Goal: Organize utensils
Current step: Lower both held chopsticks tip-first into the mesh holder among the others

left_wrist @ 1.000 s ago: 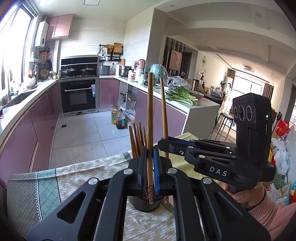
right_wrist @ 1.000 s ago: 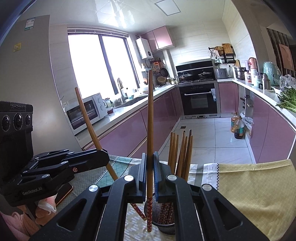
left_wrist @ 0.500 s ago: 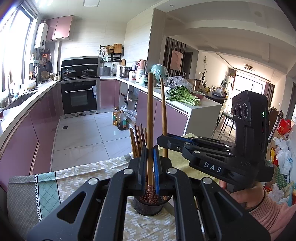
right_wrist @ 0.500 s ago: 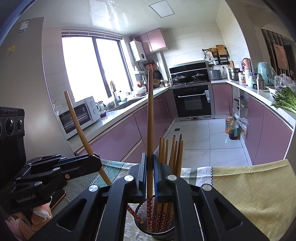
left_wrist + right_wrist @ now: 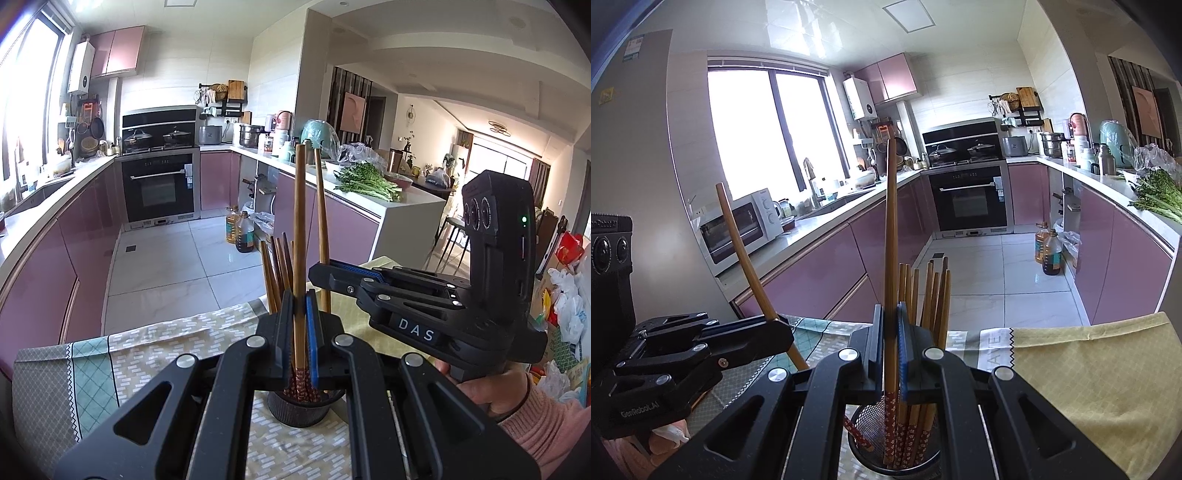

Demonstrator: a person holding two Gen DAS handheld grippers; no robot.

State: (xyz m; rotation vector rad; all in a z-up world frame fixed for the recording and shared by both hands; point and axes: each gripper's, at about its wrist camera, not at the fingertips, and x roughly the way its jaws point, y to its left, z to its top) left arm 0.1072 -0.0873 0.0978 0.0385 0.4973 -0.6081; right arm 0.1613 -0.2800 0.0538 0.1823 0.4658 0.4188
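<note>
Over the mesh holder on the patterned tablecloth, both grippers are busy, each with one chopstick. The left gripper is clamped narrow around a brown chopstick, held upright, its red patterned tip right at the mouth of the cup. The right gripper pinches its own chopstick the same way, shaft vertical, and from the right wrist view its decorated tip looks already down inside the holder among the others. That view also shows the left-hand chopstick leaning in at a slant, its red tip poking over the near rim.

A bundle of chopsticks stands in the cup, handles fanned up. Seems to me this is the lowering-and-release step, nearly finished for this pair.

To do it well: keep each stick close to vertical, bring the slanted one upright before letting go so it does not lever on the rim, and sink the tips well past the rim first. Then open the jaws just a little, one side at a time, so the sticks slide down without bouncing. Watch the two tools too; they sit near each other and could knock.
</note>
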